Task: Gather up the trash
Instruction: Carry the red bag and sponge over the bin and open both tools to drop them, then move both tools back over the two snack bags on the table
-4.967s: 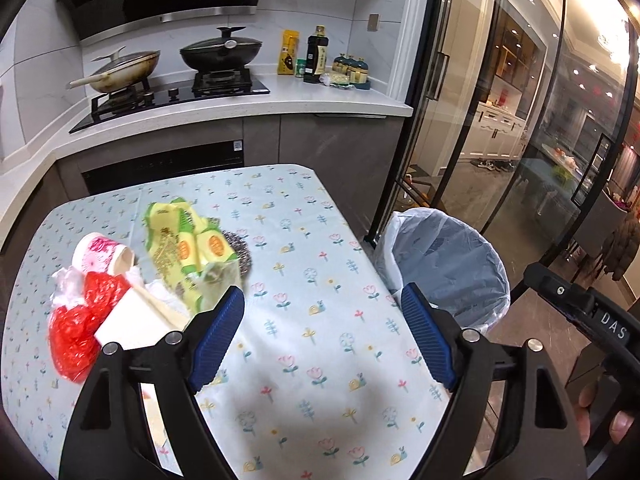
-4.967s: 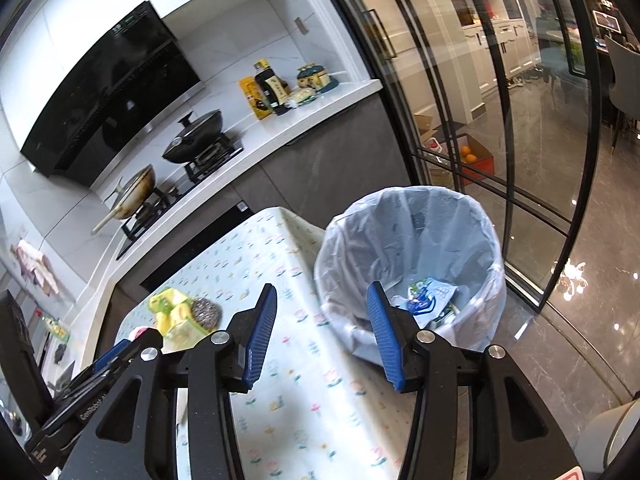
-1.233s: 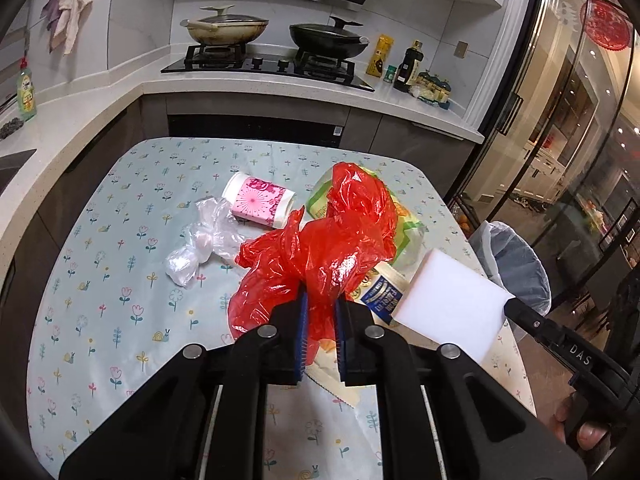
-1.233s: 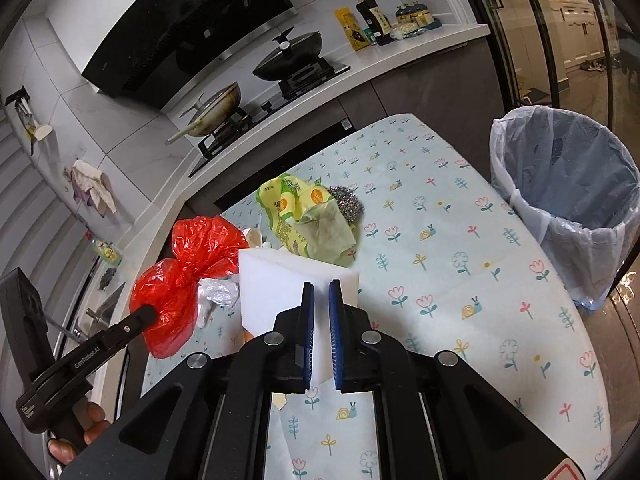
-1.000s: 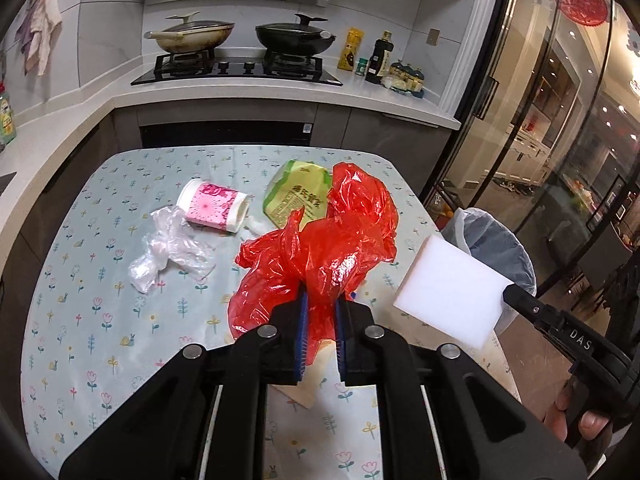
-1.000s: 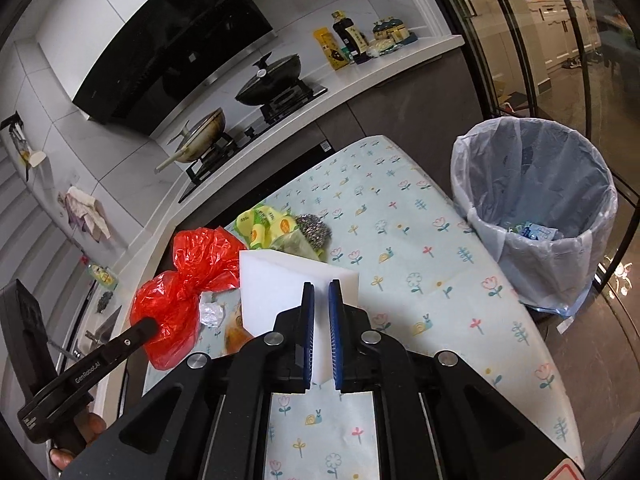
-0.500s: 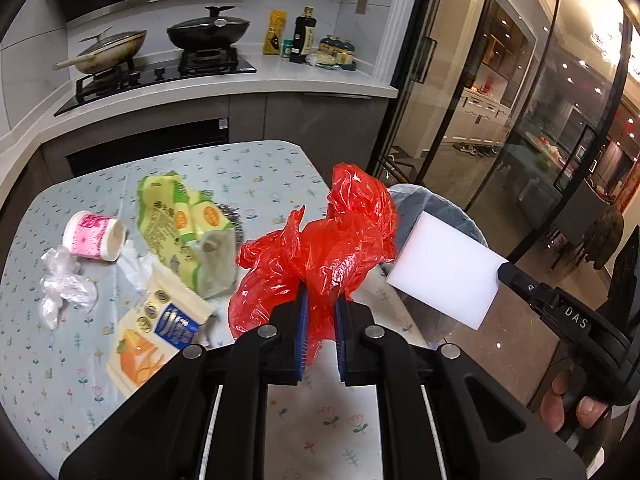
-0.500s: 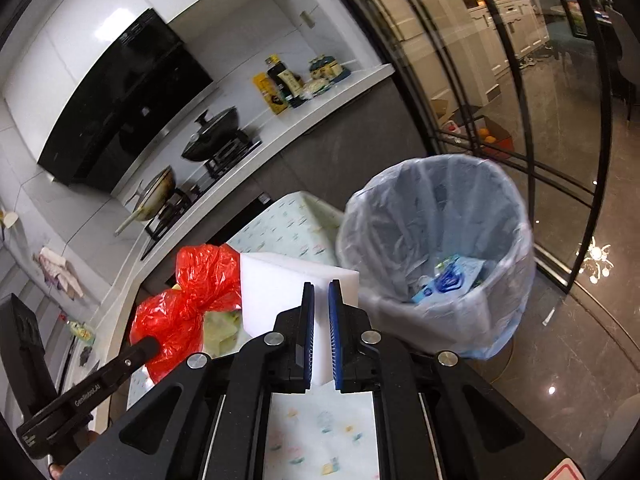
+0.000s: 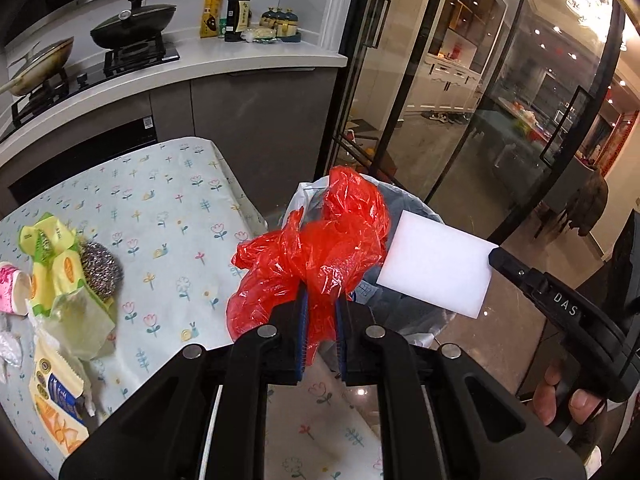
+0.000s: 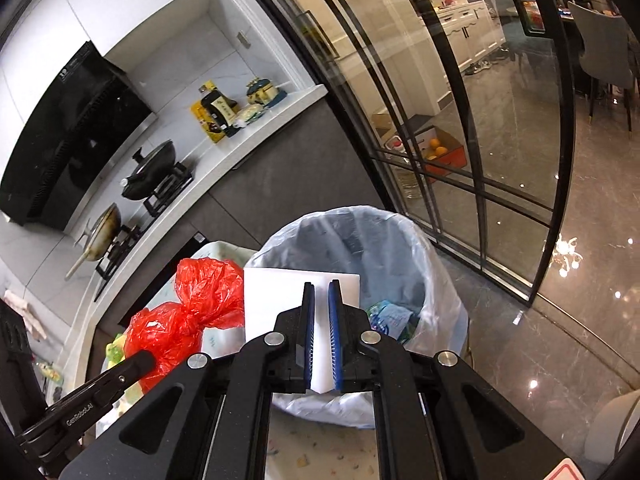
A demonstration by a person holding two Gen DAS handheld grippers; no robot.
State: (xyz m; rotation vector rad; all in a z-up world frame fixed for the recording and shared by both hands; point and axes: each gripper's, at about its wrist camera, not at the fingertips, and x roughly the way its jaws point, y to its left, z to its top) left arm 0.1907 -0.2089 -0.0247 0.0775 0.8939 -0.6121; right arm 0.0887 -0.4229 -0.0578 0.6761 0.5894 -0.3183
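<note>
My left gripper (image 9: 320, 320) is shut on a crumpled red plastic bag (image 9: 316, 248) and holds it at the near rim of the trash bin (image 9: 416, 312). My right gripper (image 10: 322, 320) is shut on a white foam block (image 10: 276, 300), held over the near rim of the bin (image 10: 420, 248), which has a pale blue liner and blue-printed wrappers inside. The block shows in the left wrist view (image 9: 436, 264), and the red bag in the right wrist view (image 10: 188, 312). Yellow-green wrappers (image 9: 52, 256), a steel scourer (image 9: 100, 268) and a pink cup (image 9: 12, 292) lie on the table.
The floral tablecloth table (image 9: 168, 208) sits left of the bin. A snack packet (image 9: 56, 400) and clear plastic (image 9: 8, 348) lie at its left edge. Behind are the counter with pans (image 9: 132, 28) and bottles (image 9: 236, 12); glass doors (image 10: 460, 140) stand to the right.
Both grippers have swung right from over the table to the bin, carrying the red bag and the white block. The bin is now closer under both.
</note>
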